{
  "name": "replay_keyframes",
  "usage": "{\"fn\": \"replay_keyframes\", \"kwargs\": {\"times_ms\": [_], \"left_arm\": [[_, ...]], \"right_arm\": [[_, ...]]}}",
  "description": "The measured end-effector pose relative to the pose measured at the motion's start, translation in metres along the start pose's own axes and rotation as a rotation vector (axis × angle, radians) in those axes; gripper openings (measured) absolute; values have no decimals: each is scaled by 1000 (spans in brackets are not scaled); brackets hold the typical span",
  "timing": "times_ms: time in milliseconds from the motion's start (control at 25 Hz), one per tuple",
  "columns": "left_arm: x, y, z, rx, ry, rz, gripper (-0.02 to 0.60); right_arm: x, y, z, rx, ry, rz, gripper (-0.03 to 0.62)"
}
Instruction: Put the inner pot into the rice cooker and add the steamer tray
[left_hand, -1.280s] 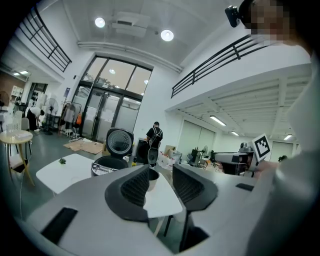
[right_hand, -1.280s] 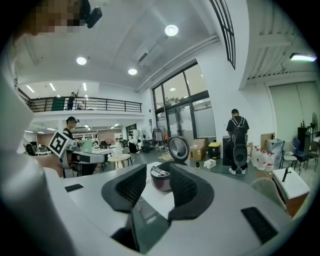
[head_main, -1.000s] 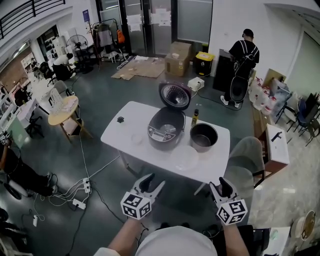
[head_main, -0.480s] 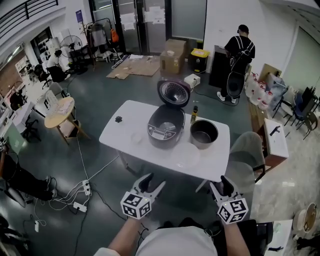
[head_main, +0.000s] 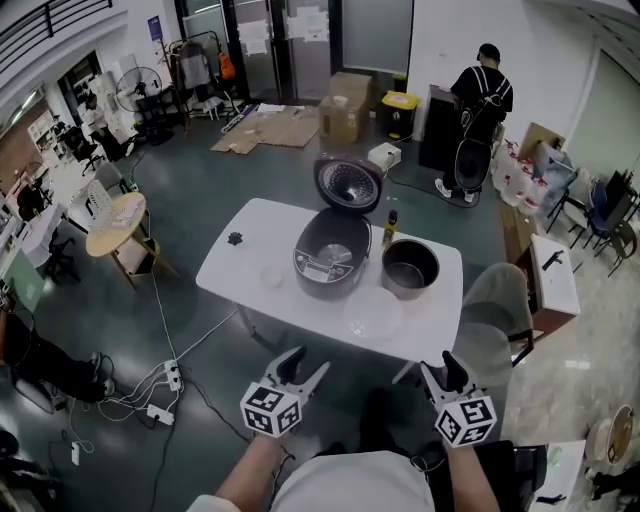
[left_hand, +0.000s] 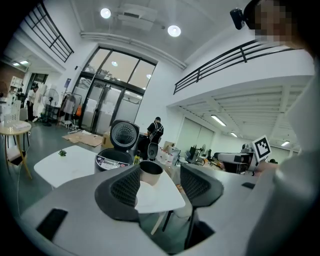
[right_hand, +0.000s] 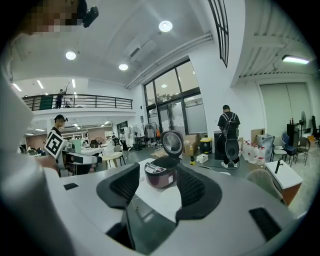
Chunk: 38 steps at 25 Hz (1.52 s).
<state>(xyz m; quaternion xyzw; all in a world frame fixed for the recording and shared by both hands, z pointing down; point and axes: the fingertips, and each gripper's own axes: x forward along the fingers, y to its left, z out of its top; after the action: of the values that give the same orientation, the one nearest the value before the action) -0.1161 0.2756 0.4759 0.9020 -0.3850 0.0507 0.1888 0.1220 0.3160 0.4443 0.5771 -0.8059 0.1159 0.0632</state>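
Presently the left gripper (head_main: 305, 365) and right gripper (head_main: 440, 370) were held short of the white rectangular table's (head_main: 250, 265) near edge, grey floor (head_main: 330, 378) open between. Both jaw pairs were noted spread, just opened, empty. The round metal inner pot (head_main: 408, 268) was recorded on the table beside the open maroon rice cooker (head_main: 330, 258), well apart from the fingers (left_hand: 125, 187).

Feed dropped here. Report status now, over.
Left hand-held gripper and right hand-held gripper: jaws just opened, nothing between. Inner pot on table, beside open rice cooker. Steamer tray on table too. Chair near table's right corner.
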Motion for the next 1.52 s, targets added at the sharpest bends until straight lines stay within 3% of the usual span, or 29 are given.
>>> {"fn": "replay_keyframes", "kwargs": {"times_ms": [720,1520], "left_arm": [[136,37,25,-39,58,22,262],[305,61,50,-80,129,86,268]], "right_arm": [[128,-93,16,3,77,61,245],[252,-229,22,25,157,152,245]]}}
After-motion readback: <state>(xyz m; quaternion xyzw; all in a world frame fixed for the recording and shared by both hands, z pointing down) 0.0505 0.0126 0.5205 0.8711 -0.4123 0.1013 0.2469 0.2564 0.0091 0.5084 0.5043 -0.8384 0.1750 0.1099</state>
